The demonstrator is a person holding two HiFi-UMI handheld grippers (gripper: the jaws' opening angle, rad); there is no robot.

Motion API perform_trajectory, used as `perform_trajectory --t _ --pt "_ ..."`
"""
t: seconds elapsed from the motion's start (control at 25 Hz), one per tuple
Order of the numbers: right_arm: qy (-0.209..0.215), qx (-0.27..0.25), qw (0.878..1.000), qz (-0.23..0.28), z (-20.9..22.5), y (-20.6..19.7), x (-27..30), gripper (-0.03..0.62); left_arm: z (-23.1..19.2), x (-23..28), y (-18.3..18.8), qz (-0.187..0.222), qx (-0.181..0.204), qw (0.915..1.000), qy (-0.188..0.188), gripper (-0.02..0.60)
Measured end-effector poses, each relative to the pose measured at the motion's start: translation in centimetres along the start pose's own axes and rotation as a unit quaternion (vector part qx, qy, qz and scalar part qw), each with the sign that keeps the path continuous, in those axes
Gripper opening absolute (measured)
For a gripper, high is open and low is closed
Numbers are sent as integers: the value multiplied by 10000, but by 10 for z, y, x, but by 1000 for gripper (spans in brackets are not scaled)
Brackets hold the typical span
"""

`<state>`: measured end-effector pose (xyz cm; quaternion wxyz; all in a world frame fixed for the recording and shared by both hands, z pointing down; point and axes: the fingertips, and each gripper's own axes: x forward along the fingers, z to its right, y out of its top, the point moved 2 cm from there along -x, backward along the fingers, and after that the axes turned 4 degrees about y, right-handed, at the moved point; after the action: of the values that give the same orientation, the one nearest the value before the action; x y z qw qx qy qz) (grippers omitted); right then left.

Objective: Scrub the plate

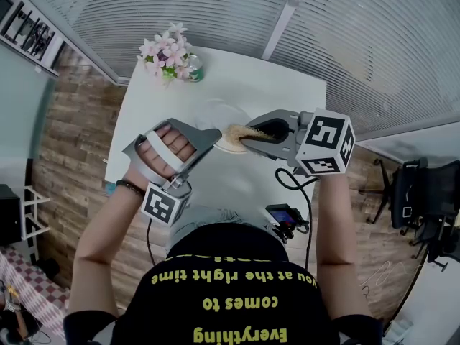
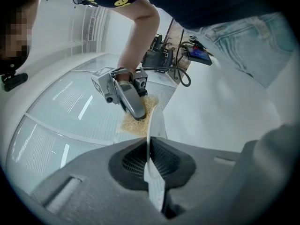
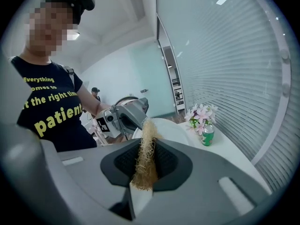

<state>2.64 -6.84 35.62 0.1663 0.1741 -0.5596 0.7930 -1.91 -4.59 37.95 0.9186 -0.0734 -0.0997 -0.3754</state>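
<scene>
In the head view, a white plate (image 1: 218,115) is held up over the white table (image 1: 287,95). My left gripper (image 1: 207,141) is shut on the plate's near rim. In the left gripper view the plate (image 2: 157,121) shows edge-on, pinched between the jaws of the left gripper (image 2: 150,165). A tan fibrous scrubber (image 1: 241,133) is clamped in my right gripper (image 1: 253,138) and rests against the plate's face. The right gripper view shows the scrubber (image 3: 146,153) between the jaws of the right gripper (image 3: 144,168), with the plate (image 3: 166,128) and the left gripper (image 3: 123,116) behind it.
A bunch of pink flowers (image 1: 167,54) and a green can (image 1: 195,69) stand at the table's far left corner. A small device with cables (image 1: 284,218) lies at the near edge. An office chair (image 1: 424,200) stands to the right, on the floor.
</scene>
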Motion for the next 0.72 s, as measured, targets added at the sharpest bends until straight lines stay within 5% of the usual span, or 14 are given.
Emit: perform_trajectory --t 0.72 --pt "-573 876 9944 175 57 -43 -23 51 -2 -1 2 106 38 9999 90 9"
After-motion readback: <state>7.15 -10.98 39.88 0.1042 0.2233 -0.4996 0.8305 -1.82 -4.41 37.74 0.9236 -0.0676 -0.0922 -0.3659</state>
